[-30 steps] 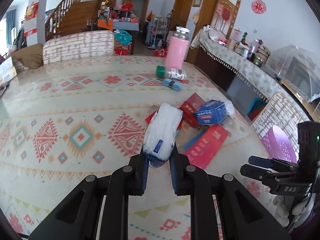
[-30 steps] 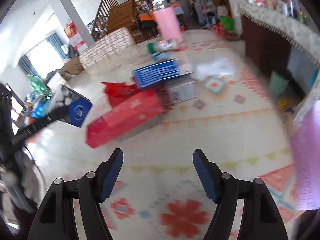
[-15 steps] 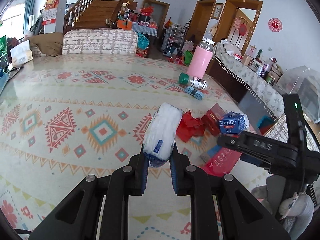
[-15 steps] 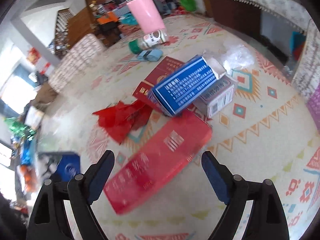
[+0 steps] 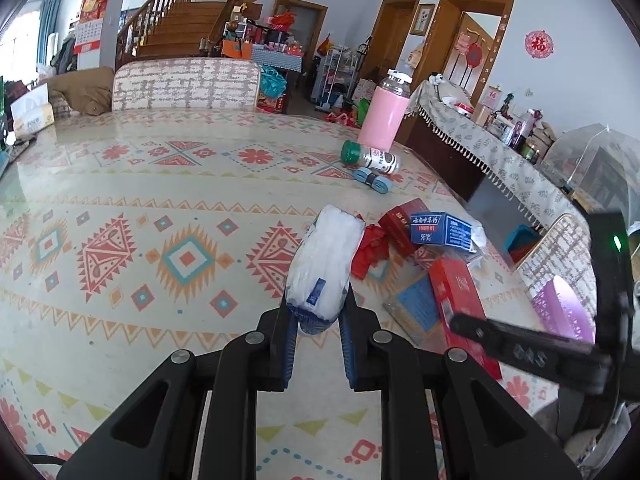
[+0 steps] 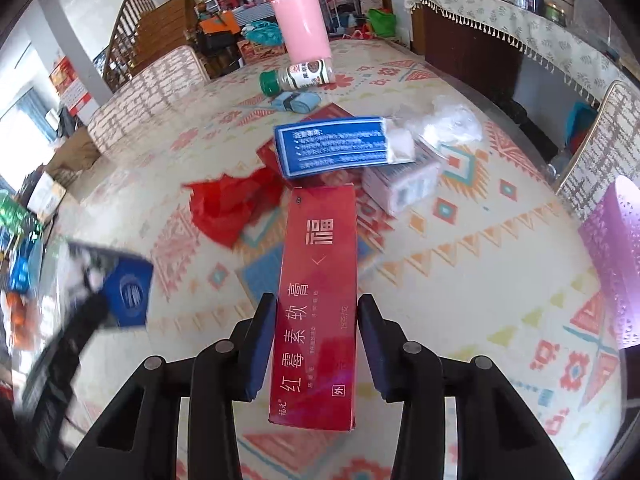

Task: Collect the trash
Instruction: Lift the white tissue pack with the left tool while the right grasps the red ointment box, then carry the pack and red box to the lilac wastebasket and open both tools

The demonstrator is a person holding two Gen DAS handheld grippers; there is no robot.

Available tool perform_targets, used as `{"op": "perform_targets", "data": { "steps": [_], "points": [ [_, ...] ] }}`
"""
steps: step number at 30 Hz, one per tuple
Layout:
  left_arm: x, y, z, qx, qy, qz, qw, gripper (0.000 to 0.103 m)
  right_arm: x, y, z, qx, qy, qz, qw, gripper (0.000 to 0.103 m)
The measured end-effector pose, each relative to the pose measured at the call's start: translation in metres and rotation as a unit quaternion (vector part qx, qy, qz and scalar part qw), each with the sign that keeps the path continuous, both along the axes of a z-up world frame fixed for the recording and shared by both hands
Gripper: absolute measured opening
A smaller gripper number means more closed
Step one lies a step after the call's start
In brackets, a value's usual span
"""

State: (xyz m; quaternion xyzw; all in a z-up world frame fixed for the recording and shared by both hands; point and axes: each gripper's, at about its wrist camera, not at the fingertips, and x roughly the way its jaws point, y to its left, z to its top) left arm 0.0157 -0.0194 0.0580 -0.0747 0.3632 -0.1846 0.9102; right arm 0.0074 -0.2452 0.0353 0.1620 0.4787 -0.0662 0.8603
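Note:
My left gripper [image 5: 318, 320] is shut on a white tissue pack [image 5: 326, 264] and holds it above the patterned table. My right gripper [image 6: 316, 332] is open, its two fingers on either side of a long red box [image 6: 318, 300] that lies on the table; small gaps show at both sides. Beyond it lie a blue box [image 6: 336, 146], a crumpled red wrapper [image 6: 230, 204], a white box [image 6: 402, 186] and clear plastic wrap [image 6: 448, 120]. The left wrist view shows the red box [image 5: 460, 292], the blue box [image 5: 438, 228] and the right gripper body [image 5: 532, 352].
A pink bottle [image 6: 302, 26], a green-capped jar [image 6: 298, 76] lying on its side and a blue tape roll [image 6: 298, 100] stand at the table's far end. A purple basket [image 6: 612, 260] sits at the right edge. Chairs [image 5: 186, 84] stand around the table.
My right gripper has swung and come down over the red box, which now lies between its fingers. My left gripper has kept hold of the tissue pack and drifted slightly.

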Motion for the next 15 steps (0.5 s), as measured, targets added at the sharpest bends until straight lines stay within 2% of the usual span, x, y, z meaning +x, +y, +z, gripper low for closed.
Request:
{"op": "perform_targets", "data": {
  "steps": [6,15],
  "points": [
    [-0.001,0.001,0.001,-0.039,0.008,-0.031,0.9987,0.018,-0.043,-0.016,0.005,0.001,-0.009,0.015,1.0,0.044],
    [-0.004,-0.016,-0.005,-0.021,0.007,-0.056,0.9982,0.018,-0.109,-0.056,0.016,0.026,-0.044,0.015,0.999,0.045]
  ]
}}
